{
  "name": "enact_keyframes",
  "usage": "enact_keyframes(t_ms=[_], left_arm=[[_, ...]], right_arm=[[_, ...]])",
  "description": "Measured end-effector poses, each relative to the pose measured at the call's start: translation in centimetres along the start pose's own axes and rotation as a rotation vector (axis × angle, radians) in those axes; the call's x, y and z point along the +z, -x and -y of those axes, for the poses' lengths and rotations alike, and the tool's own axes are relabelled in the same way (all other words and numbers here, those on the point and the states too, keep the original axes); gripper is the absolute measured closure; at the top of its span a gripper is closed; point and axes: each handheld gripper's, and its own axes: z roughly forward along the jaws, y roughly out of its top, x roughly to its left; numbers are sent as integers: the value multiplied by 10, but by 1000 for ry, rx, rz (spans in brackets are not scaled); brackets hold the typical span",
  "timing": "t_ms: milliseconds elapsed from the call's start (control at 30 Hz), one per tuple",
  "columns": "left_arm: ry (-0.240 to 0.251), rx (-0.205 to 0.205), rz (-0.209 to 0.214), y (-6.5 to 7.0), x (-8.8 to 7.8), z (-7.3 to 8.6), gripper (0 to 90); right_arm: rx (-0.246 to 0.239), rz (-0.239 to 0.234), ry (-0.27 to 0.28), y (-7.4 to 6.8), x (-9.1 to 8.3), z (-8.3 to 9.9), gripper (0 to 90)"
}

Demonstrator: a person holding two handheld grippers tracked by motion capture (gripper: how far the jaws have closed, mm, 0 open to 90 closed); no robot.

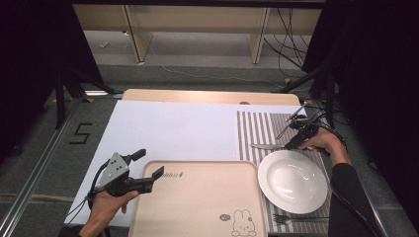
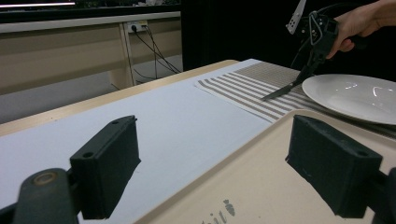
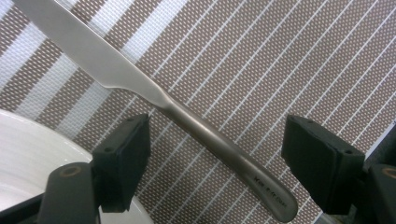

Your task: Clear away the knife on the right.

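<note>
Straddling the knife [image 3: 187, 121] handle on the striped mat [image 3: 261, 60], the right tongs [image 3: 217, 158] stand released; next, clench and lift. Left tongs [image 2: 210, 163] released over the tray [image 2: 261, 177].

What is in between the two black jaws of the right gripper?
The handle of a knife lies between the open jaws of the right gripper, flat on the striped placemat. The pads don't touch it. The right gripper view shows this.

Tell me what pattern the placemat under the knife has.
The placemat has brown and white woven stripes, clearest in the right gripper view, under the knife.
</note>
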Motion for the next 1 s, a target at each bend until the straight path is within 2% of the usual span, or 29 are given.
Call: enact_keyframes(t_ms=[100, 167, 233, 267, 333, 367, 567, 633, 667, 700, 800, 833, 867, 1000], left_arm=[[0, 12, 4, 0, 0, 0, 162], [-2, 12, 5, 1, 0, 0, 163], [-7, 12, 5, 1, 1, 0, 163], [-7, 11, 4, 1, 1, 1, 163], [-6, 13, 3, 1, 0, 1, 164], [-6, 14, 2, 1, 0, 0, 164], [-9, 16, 3, 1, 1, 1, 167], [-8, 16, 2, 1, 0, 1, 167], [-7, 16, 2, 1, 0, 1, 168], [-6, 16, 2, 1, 0, 1, 168], [-7, 16, -1, 1, 0, 1, 168], [-7, 16, 0, 1, 0, 1, 167], [-7, 16, 0, 1, 0, 1, 167], [1, 16, 6, 1, 0, 1, 167]], right_arm=[[14, -5, -17, 0, 1, -1, 261], [-11, 6, -18, 1, 2, 0, 270], [-4, 4, -28, 1, 3, 0, 285], [-18, 11, -21, 2, 4, 0, 293], [7, 6, -26, 0, 4, 0, 294], [-21, 15, -32, 1, 6, 0, 293], [-19, 28, -82, 0, 9, 1, 329], [-23, 26, -76, 0, 10, 1, 339], [-44, 35, -71, 0, 11, 1, 341], [-30, 37, -77, -1, 11, 0, 342], [-39, 23, -75, -2, 12, -1, 343], [-57, 19, -74, -2, 14, -2, 346], [-42, 18, -89, -4, 14, -2, 352], [-49, 11, -90, -3, 13, -3, 393]])
